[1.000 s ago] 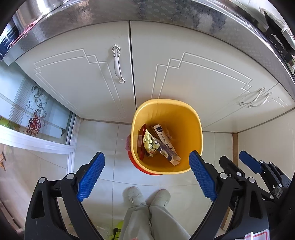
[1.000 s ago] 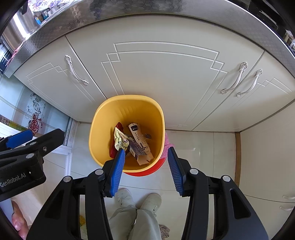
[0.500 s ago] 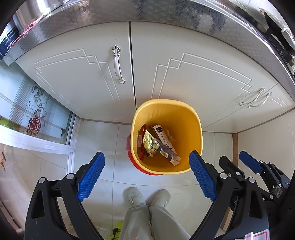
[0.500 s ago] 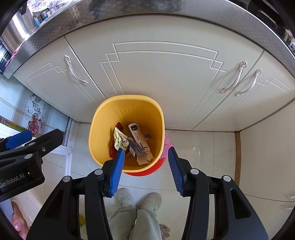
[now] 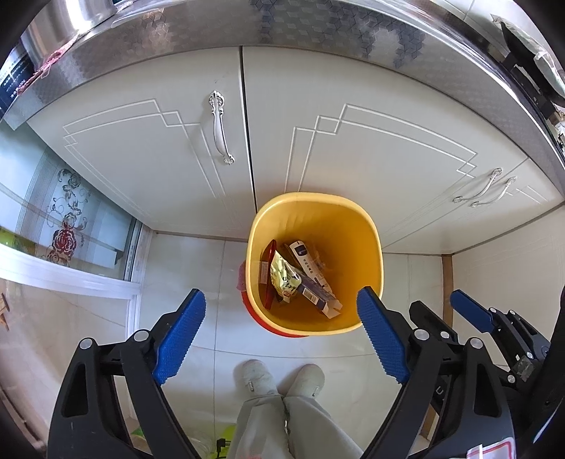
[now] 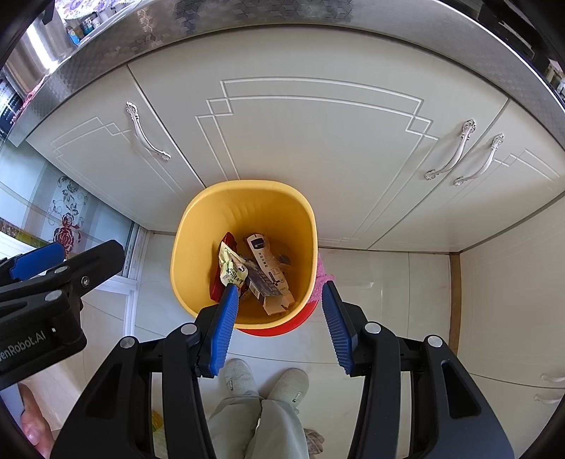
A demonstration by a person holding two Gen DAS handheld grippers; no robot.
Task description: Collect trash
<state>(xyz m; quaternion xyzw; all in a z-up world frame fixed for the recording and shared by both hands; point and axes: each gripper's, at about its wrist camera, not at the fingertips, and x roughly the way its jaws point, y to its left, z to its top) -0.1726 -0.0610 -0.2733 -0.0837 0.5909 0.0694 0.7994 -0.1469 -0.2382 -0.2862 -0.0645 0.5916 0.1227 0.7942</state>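
A yellow bin (image 5: 348, 243) stands on the tiled floor against the cabinets, on a red base (image 6: 279, 326). Inside lie a yellow snack packet (image 5: 284, 277), a white and blue carton (image 5: 310, 279) and a red wrapper (image 5: 267, 272). My left gripper (image 5: 280, 296) hangs above the bin's near rim, pointing steeply down; its jaws stand wide, are closing, and hold nothing. My right gripper (image 6: 279, 288) hovers over the same bin (image 6: 247, 204), half open and empty. The packet (image 6: 229, 264) and carton (image 6: 268, 275) lie far below its fingers.
Cream cabinet doors (image 5: 353, 148) with silver handles (image 5: 220, 130) rise behind the bin under a steel counter edge (image 6: 282, 14). A pink cloth (image 6: 323, 272) lies beside the bin. A person's slippered feet (image 5: 279, 377) stand just in front. A flower-patterned glass door (image 5: 63, 226) is at left.
The left gripper's jaws have drawn slightly closer together. Both grippers and the bin's contents stay where they were.
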